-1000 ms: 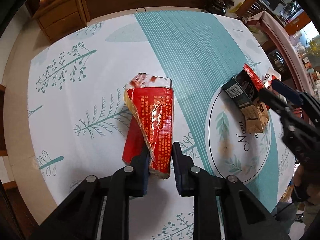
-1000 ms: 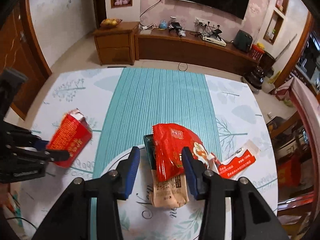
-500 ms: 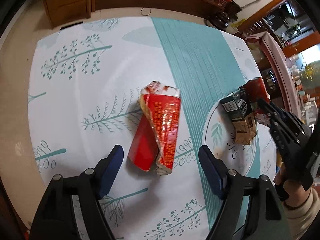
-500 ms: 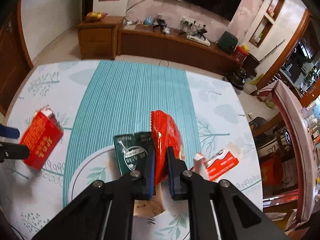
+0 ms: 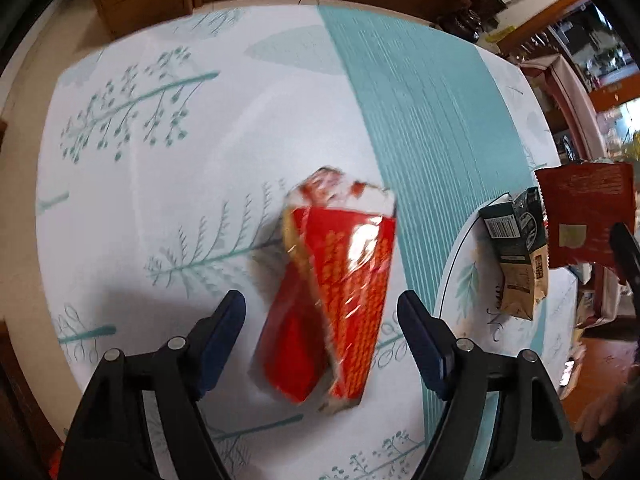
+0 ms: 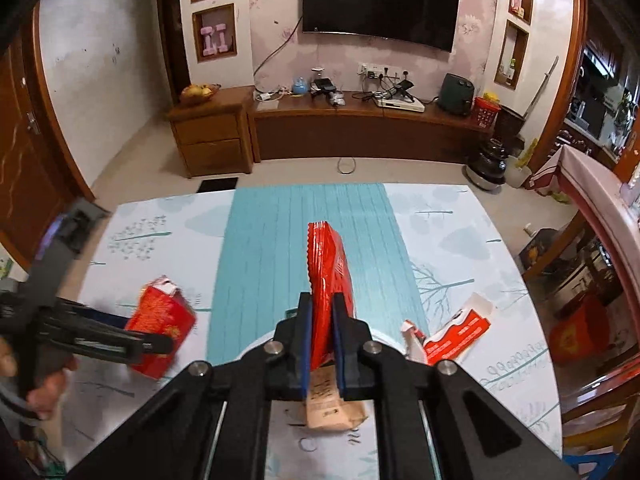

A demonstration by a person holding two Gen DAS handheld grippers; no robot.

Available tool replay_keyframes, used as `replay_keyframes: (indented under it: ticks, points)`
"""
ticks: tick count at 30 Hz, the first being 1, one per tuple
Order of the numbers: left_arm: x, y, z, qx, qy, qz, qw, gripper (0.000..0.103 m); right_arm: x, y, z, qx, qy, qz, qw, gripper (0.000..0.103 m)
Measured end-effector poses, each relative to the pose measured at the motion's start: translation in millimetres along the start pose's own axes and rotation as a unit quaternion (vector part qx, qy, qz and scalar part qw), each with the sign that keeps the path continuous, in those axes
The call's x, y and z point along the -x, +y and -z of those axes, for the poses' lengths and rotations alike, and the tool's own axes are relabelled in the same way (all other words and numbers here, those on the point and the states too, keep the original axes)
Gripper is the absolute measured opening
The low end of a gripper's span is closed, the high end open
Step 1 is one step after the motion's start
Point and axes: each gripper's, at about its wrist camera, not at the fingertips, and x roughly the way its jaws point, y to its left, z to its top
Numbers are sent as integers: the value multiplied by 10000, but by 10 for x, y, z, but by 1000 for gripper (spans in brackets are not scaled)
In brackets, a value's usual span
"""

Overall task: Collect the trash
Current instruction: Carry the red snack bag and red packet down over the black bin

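Right hand-held gripper (image 6: pixel 319 330) is pinching red snack bag (image 6: pixel 330 272) upright, lifting it clear; left hand-held gripper (image 5: pixel 320 334) is hanging wide open, empty, above red carton (image 5: pixel 340 276) on desk (image 5: pixel 160 160).

Left gripper (image 5: pixel 320 320) jaws spread wide, straddling without touching a torn red carton (image 5: pixel 332 292) lying flat on the patterned tablecloth (image 5: pixel 160 152).

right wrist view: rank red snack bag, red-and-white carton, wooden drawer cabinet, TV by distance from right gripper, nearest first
1. red snack bag, clamped in the right gripper
2. red-and-white carton, on the table to its right
3. wooden drawer cabinet, across the floor, left
4. TV, on the far wall
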Motion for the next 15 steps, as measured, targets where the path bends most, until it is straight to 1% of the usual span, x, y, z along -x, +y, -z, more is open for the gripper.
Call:
replay_keyframes:
  ticks: [1,2,3,4,5,7,9,15]
  points:
    - [-27,-68,-6,-87,-25,-128,9999,75,12,8,12,-12,4,-45,10000,8]
    - [-38,-116,-5,-164,-58,-242,9996,67,18,4,23,-29,9,-85,10000,8]
    - [-38,-174,5,-278,-132,-431,9986,60,20,3,39,-73,28,-166,9998,8]
    - [-45,-221,11,-358,-172,-551,9977,48,20,-4,50,-121,45,-217,9997,8]
    - [-40,-259,17,-432,-187,-613,9970,47,25,-11,65,-159,54,-253,9995,8]
    - [-33,-288,49,-395,-196,-514,9977,45,43,-20,101,-259,80,-364,9990,8]
    - [22,-309,100,-332,-291,-466,9979,43,74,-29,132,-330,71,-440,9985,8]
    - [403,-465,449,-412,-626,-298,9967,41,266,-115,288,-662,77,-797,9946,8]
